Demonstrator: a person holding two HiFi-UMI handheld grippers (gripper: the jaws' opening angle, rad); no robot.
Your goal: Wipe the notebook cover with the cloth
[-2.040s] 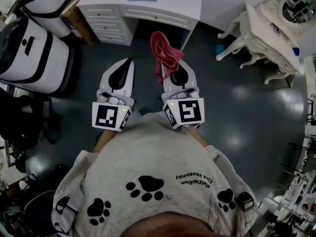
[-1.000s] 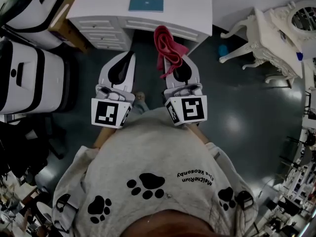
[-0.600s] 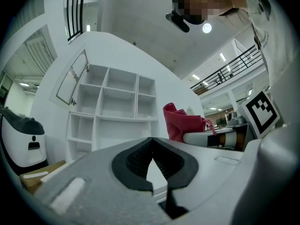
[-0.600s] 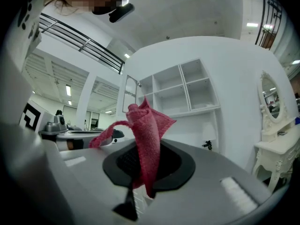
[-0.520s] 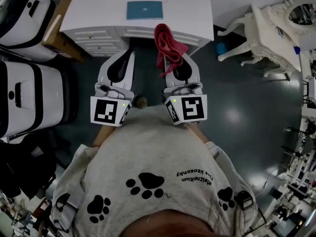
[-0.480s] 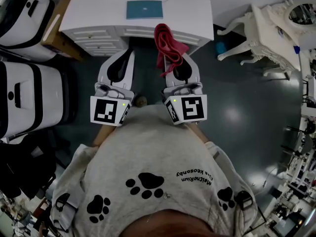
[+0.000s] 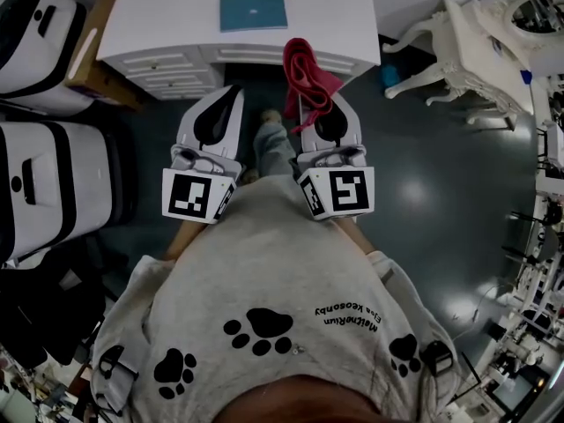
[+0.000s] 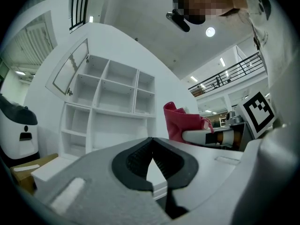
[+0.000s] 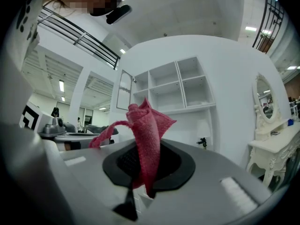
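Right gripper (image 7: 308,106): jaws pinched on the red cloth (image 7: 305,67). In the right gripper view the cloth stands up out of the pads in a loose fold, with one strip trailing off to the left. Left gripper (image 7: 233,95): jaws pressed together at the tips with nothing between them. It is level with the right gripper and just beside it.

Teal notebook (image 7: 253,12) lies flat on the white tabletop (image 7: 167,20), ahead of both grippers and a bit left of the cloth. Cloth and notebook are apart, no contact. From the head view the cloth's far end overlaps the tabletop's front edge by the drawers (image 7: 163,63); can't tell its height above that.

Person's leg and shoe (image 7: 271,144) show between the grippers. Dark glossy floor (image 7: 423,157). Ornate white furniture (image 7: 467,47) to the right, white-and-black cases (image 7: 44,179) to the left. White shelf unit (image 8: 108,109) stands behind the tabletop.
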